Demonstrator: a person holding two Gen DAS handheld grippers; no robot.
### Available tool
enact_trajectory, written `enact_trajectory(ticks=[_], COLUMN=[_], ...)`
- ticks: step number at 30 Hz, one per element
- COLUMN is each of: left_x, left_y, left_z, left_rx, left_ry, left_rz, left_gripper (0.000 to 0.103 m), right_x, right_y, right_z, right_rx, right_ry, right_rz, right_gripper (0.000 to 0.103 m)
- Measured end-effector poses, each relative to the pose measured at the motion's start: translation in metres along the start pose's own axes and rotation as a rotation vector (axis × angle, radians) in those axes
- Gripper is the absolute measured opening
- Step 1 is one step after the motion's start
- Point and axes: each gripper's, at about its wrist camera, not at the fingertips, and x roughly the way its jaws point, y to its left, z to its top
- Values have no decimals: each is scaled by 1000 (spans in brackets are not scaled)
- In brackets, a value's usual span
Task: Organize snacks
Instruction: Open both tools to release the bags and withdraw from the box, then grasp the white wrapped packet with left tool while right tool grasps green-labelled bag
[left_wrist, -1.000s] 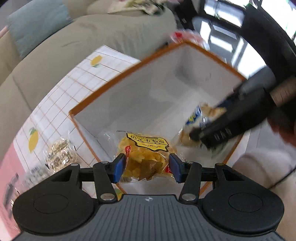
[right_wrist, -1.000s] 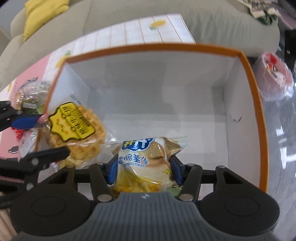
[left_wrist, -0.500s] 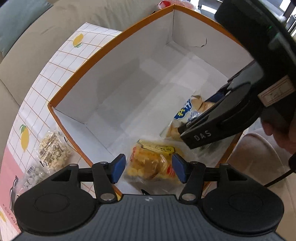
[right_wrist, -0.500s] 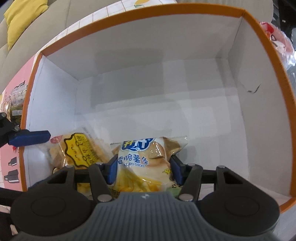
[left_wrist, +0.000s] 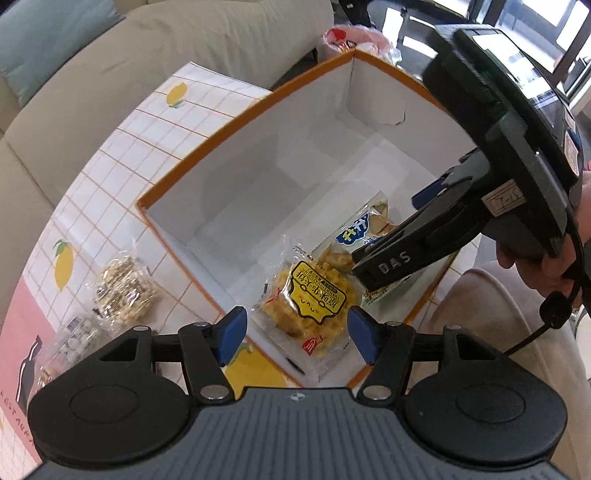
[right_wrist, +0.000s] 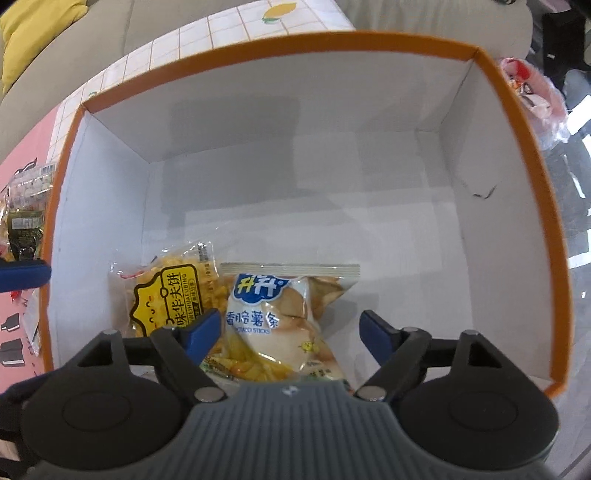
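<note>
far left, on the bench (left_wrist: 110, 173) with its lemon-print grid cloth: a clear bag of pale puffed snacks (left_wrist: 123, 291) lies just outside the box, a second clear bag of small white pieces (left_wrist: 75, 338) below it near the pink part of the cloth. right wrist view shows more packets (right_wrist: 24, 221) at the left edge, outside the box wall, detail too blurred to name.

orange-rimmed white box (left_wrist: 207, 151) stands on the bench, open-topped, floor mostly bare toward the far wall.

left gripper (left_wrist: 297, 332) hovers over the box's near corner, blue fingers (left_wrist: 232, 330) spread wide, holding nothing. waffle packet (left_wrist: 314, 295), yellow label, lies flat on the box floor below and between the tips, apart from both.

just right of it, touching or slightly overlapping, the potato sticks bag (right_wrist: 284, 317), white and blue, flat on the box floor near the front wall. in the left wrist view it is partly hidden behind the right gripper's body.

right gripper (right_wrist: 293, 332) reaches down into the box over this bag, fingers (right_wrist: 376, 332) parted wide; the left tip lies over the seam between the two packets, the right tip stands clear of the bag. grips nothing.

far right, beyond the box: a pink plastic bag (right_wrist: 535, 96) on a glossy dark floor, and a beige sofa (left_wrist: 229, 40) behind the bench.
</note>
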Motion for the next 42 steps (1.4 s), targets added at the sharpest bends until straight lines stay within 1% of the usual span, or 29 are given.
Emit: enact_trajectory(ticks=[4,7,11,13,16,19,22,24,26,31,34,37,42], left_x=[-24,-48,-82,-97,-116,-127,-134,-136,-135,-131,-125,-120,-111], left_y=[5,13,24,27,33,39,46,50,55,63,66,67,75], left_z=[-14,-29,-58,-75,-100,-130,-161,-180,-196,-237,-257,-273,-290], left_rx=[-40,-94,-201,-250,-309,-378,-452,-495,-533,-620,-652,-672,-730], left_ry=[-60,-139,-272,-335,-403,-450,-472,-471,-465,-448,-431,-428,-458], left_rz=[19,52,84,100,156,208,255,283,296,279,274,273,268], left_gripper=[73,74,74,74,74,74,75,75,75,75,75,75,75], right_x=[-25,-48,-81,-89,-105,-117,-124,-123,-122,-115,-107,-99,-84], right_y=[2,11,23,37,58,78,99,114,130,161,177,191,212], right_z=[-11,-22,-43,-53,-71,-89,-107,-116,-125,-150,-162,-168,-173], right_rx=[-2,0,11,12,5,-1,-4,-5,-14,-51,-66,-105,-171], right_ry=[-66,-143,-263,-313,-396,-472,-520,-534,-551,-603,-630,-626,-625], right_rz=[-48,-58,-18,15,58,90,138,162,170,160,143,129,88], right_gripper=[86,89,90,90,92,92,92,92,92,92,92,92,92])
